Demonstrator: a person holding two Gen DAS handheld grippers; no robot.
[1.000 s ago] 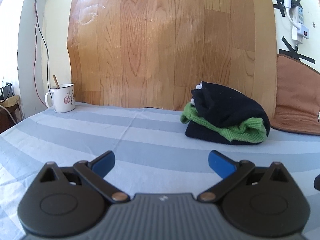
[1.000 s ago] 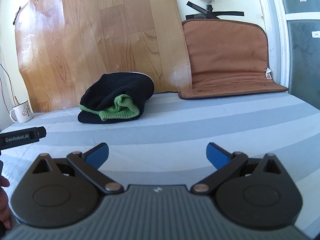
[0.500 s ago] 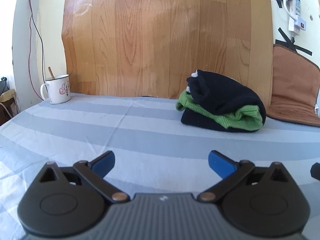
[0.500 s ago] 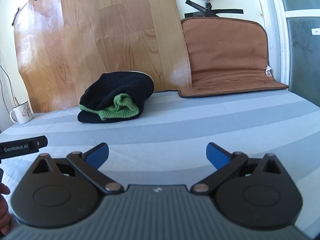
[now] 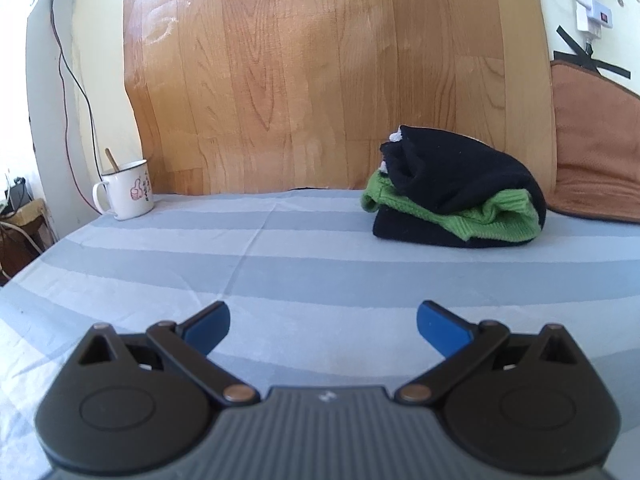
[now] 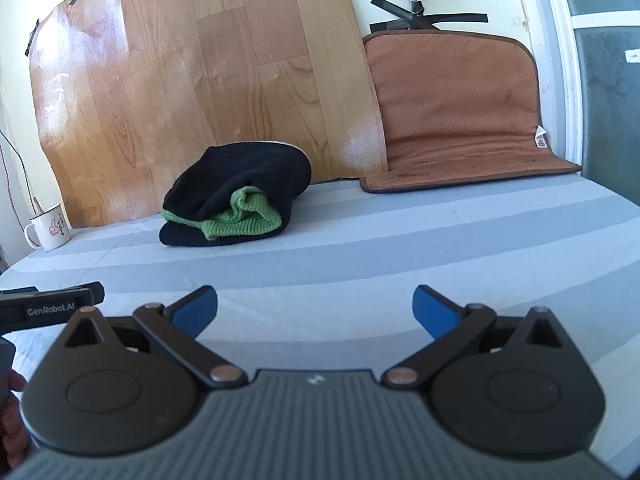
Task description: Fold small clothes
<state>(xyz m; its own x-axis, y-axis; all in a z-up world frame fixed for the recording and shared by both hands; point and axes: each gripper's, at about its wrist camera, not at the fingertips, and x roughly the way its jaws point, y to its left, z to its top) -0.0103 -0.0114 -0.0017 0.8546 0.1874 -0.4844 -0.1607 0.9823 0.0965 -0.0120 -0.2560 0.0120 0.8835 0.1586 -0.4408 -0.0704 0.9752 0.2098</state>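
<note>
Both tools have drifted slightly; the left tool (image 5: 323, 316) and right tool (image 6: 315, 303) hover wide and empty over the striped grey-blue worktop (image 5: 320, 264), likely because the black-and-green knitted bundle (image 5: 456, 192) sits folded, well ahead.

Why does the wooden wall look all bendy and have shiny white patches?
Left wrist view: the fisheye lens bows the wooden panel outward. Right wrist view: sunlight glares whitish on the panel's left side, and the mug looks slightly soft near the edge.
</note>
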